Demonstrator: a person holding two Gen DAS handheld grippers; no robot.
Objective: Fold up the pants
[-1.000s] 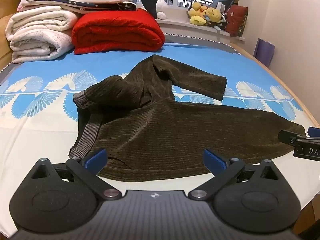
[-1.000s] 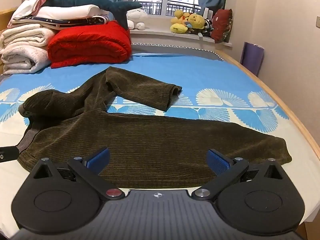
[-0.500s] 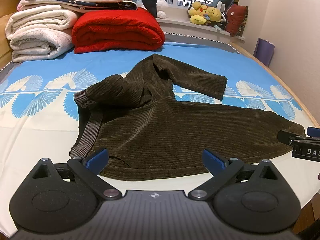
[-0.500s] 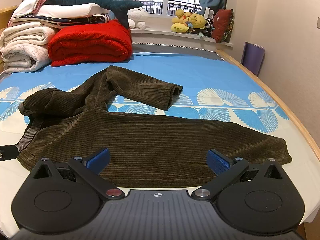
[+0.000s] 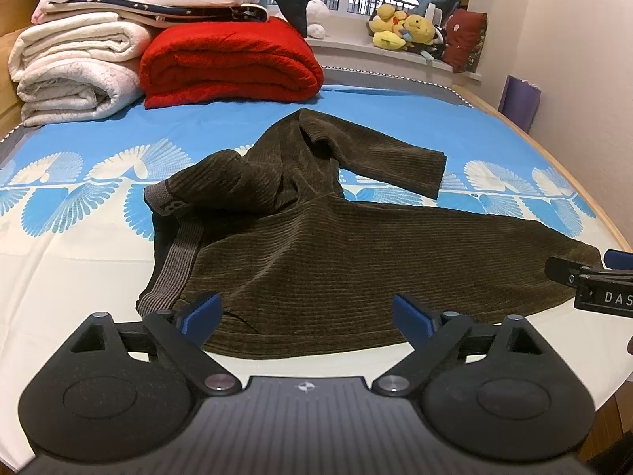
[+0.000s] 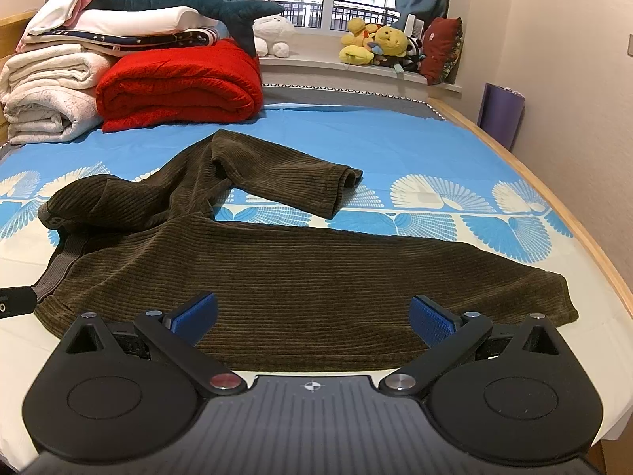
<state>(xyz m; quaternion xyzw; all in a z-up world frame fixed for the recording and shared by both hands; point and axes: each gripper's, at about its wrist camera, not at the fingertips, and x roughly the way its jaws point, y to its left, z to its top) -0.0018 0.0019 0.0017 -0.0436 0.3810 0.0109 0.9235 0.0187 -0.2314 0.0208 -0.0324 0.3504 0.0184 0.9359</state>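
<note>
So the bed (image 6: 455,146) with its blue fan-print sheet is taking up basically the whole scene, and the pants (image 6: 300,273) are lying across the near half of it, waistband end toward the left and the near leg stretching flat out to the right. They're dark olive-brown wide-rib corduroy, so I'm guessing they're soft and floppy but with a bit of weight and grip to them, meaning they're probably going to drape rather than slide around on the sheet. The far leg (image 6: 289,182) is lying crooked, doubled back over itself up near the middle, so that's looking like the bit needing straightening first. For grabbing, I'm thinking edges are the way to go: the grey ribbed waistband (image 5: 176,265) is looking firmer than the rest, and the near cuff (image 6: 554,297) is giving a clean hem to pinch. The left gripper (image 5: 306,312) is hovering just short of the near edge by the waistband corner, jaws spread wide, holding nothing. The right gripper (image 6: 310,314) is doing the same over the near leg, fingers gaping apart, nothing between the blue pads (image 6: 429,318).
</note>
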